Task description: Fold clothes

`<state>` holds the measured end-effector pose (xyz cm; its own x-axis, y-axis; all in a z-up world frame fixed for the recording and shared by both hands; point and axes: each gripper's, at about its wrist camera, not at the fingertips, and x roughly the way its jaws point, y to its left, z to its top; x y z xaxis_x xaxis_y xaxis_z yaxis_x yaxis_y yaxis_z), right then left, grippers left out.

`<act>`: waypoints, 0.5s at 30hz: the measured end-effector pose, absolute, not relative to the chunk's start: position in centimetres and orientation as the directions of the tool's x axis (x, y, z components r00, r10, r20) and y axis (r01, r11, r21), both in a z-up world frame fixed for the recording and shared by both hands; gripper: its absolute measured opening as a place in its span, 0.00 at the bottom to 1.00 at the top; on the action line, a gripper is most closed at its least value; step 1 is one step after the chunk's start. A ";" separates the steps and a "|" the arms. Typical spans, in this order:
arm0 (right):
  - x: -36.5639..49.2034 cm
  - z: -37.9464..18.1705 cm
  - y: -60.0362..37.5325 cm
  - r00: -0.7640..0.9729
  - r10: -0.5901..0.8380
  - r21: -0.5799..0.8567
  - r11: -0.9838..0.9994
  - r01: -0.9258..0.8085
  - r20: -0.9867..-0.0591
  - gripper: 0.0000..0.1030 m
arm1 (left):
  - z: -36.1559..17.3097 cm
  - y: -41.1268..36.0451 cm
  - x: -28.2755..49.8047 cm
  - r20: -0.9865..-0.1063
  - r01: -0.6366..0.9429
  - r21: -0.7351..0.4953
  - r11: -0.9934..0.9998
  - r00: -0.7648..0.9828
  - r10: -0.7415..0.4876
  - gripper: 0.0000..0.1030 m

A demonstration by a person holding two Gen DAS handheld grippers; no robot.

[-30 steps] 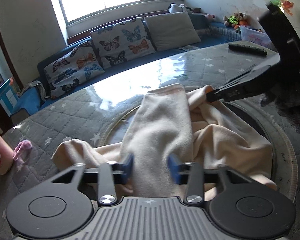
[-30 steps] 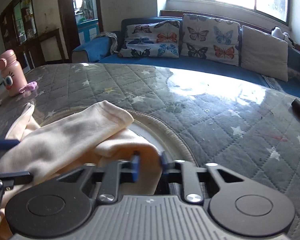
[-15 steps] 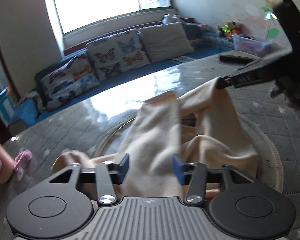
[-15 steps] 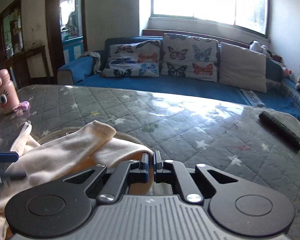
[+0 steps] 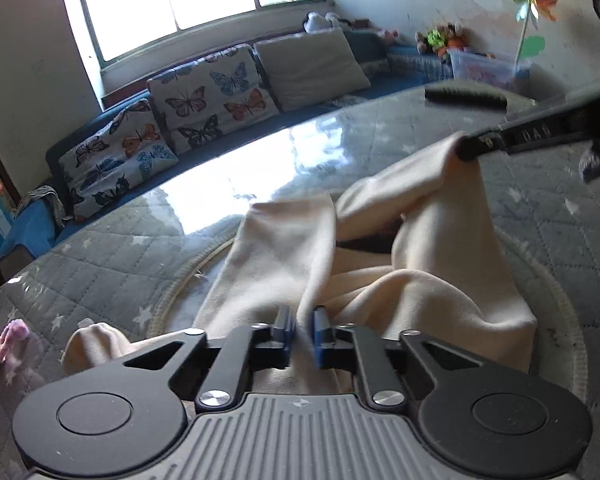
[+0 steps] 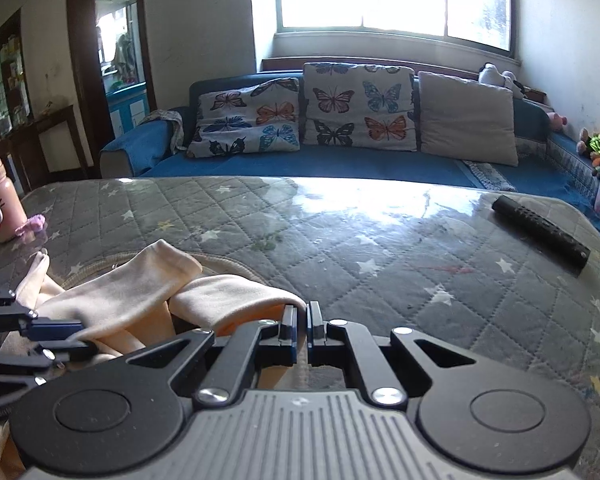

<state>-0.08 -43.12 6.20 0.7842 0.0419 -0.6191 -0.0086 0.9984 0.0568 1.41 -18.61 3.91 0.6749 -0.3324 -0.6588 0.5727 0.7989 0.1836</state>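
Note:
A cream garment (image 5: 420, 300) lies crumpled on the grey quilted table cover (image 5: 100, 264), one sleeve stretched away from me. The jaws of my left gripper (image 5: 302, 324) are closing, and a ridge of the fabric is pinched between the blue pads. My right gripper (image 6: 302, 316) is shut on the garment's edge (image 6: 240, 292). In the left wrist view the right gripper (image 5: 466, 148) holds that corner lifted at the upper right, with cloth draping down from it. From the right wrist camera, the left gripper (image 6: 60, 336) shows at the left edge, against the fabric.
A black remote-like bar (image 6: 540, 232) lies on the far right of the table. A pink bottle (image 6: 0, 200) and a small purple thing (image 6: 32, 224) stand at the left. A round ring (image 5: 560, 300) lies under the garment. A blue sofa with butterfly cushions (image 6: 340, 108) is behind.
The left jaws widened, then closed on a fold of the garment. The right gripper drew its corner up and to the right, pulling the cloth taut.

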 end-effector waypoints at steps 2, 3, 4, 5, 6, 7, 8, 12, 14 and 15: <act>-0.6 6.4 -43.7 0.790 0.036 0.072 0.997 0.009 -0.612 0.04 | 4.9 -17.7 1.0 -0.634 0.551 0.182 0.815 0.699 -0.331 0.04; -1.1 6.6 -44.0 0.795 0.032 0.081 0.996 0.022 -0.606 0.04 | 5.4 -17.1 0.7 -0.620 0.539 0.181 0.823 0.712 -0.329 0.03; -1.5 6.8 -44.3 0.799 0.029 0.090 0.995 0.032 -0.600 0.04 | 6.0 -16.6 0.5 -0.607 0.526 0.179 0.832 0.724 -0.327 0.02; -2.0 7.0 -44.7 0.804 0.024 0.097 0.994 0.042 -0.594 0.04 | 6.7 -15.7 0.2 -0.591 0.508 0.170 0.844 0.738 -0.325 0.01; -2.5 7.2 -45.0 0.808 0.019 0.103 0.993 0.052 -0.588 0.04 | 7.4 -14.9 -0.1 -0.576 0.490 0.160 0.857 0.752 -0.322 0.01; -3.0 7.5 -45.4 0.813 0.011 0.106 0.992 0.063 -0.582 0.04 | 8.1 -13.9 -0.4 -0.559 0.470 0.146 0.871 0.765 -0.319 0.00; -3.6 7.7 -45.7 0.817 0.004 0.109 0.991 0.072 -0.577 0.04 | 8.7 -12.9 -0.8 -0.543 0.449 0.133 0.884 0.779 -0.314 0.00; -5.6 8.4 -46.7 0.820 -0.016 0.115 0.988 0.099 -0.573 0.04 | 10.6 -9.5 -2.0 -0.520 0.381 0.068 0.922 0.802 -0.293 0.00; -6.6 8.5 -46.7 0.822 -0.025 0.107 0.989 0.104 -0.569 0.04 | 10.9 -9.5 -2.8 -0.521 0.407 0.063 0.911 0.792 -0.318 0.00; -7.0 8.5 -46.7 0.824 -0.025 0.112 0.988 0.106 -0.566 0.04 | 10.9 -9.9 -3.1 -0.526 0.421 0.077 0.904 0.787 -0.322 0.01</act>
<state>-6.98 -46.71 8.53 0.8243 -0.0246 -0.5656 0.1063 0.9880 0.1121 -3.11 -9.90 10.87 0.7870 -0.3219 -0.5264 0.4208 0.9039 0.0765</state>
